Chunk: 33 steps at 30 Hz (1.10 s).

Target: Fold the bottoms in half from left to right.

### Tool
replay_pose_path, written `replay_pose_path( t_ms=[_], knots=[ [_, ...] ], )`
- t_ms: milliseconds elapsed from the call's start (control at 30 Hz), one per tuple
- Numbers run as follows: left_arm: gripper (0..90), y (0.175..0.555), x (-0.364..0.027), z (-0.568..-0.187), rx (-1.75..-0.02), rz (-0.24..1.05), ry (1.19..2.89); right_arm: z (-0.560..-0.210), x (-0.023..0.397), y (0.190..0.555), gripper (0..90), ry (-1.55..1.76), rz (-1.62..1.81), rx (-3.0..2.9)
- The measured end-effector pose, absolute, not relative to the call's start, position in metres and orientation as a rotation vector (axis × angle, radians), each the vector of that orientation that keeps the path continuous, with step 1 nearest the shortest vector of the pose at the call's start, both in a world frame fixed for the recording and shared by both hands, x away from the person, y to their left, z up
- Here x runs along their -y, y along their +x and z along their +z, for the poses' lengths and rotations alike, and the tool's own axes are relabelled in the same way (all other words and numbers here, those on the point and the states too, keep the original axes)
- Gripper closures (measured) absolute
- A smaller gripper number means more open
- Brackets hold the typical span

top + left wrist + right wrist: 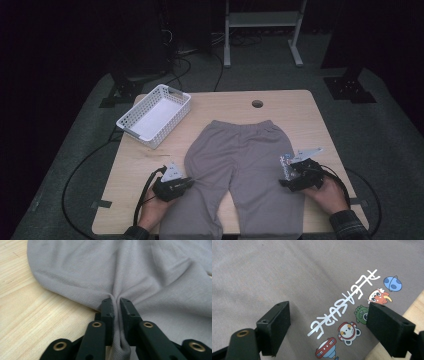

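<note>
Grey sweatpants (240, 160) lie flat on the wooden table (140, 165), waistband far, legs running off the near edge. My left gripper (189, 183) sits at the outer edge of the left leg. In the left gripper view its jaws (117, 301) are shut on a pinched fold of the grey fabric (150, 270). My right gripper (286, 175) rests at the outer edge of the right leg, over a cartoon print (286, 162). In the right gripper view it (329, 312) stands open above the cloth (287, 270), with white lettering and small cartoon figures (347, 312) between the jaws.
A white lattice basket (155, 115) stands at the table's far left corner. A round cable hole (257, 103) is near the far edge. Black cables (80, 170) trail off both sides of the table. A metal frame (262, 30) stands on the floor behind.
</note>
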<state>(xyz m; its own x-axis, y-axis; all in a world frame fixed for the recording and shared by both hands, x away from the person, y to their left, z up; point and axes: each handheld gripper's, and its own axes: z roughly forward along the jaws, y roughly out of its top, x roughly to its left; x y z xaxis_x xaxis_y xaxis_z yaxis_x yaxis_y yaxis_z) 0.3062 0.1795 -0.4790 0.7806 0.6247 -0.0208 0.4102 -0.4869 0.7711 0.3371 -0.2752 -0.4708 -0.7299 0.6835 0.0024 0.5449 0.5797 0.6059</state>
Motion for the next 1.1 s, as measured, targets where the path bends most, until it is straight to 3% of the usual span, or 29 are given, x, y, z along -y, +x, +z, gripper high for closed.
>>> replay_pose_path(
  t_ms=[600,1100],
  knots=[
    [84.0,0.309,-0.173,-0.447,-0.681,0.257,2.019,-0.471,0.275,0.337,17.5,1.028,0.867,-2.578],
    [84.0,0.313,-0.117,-0.442,-0.535,0.212,2.057,-0.471,0.275,0.337,15.5,1.032,0.856,-2.581]
  ],
)
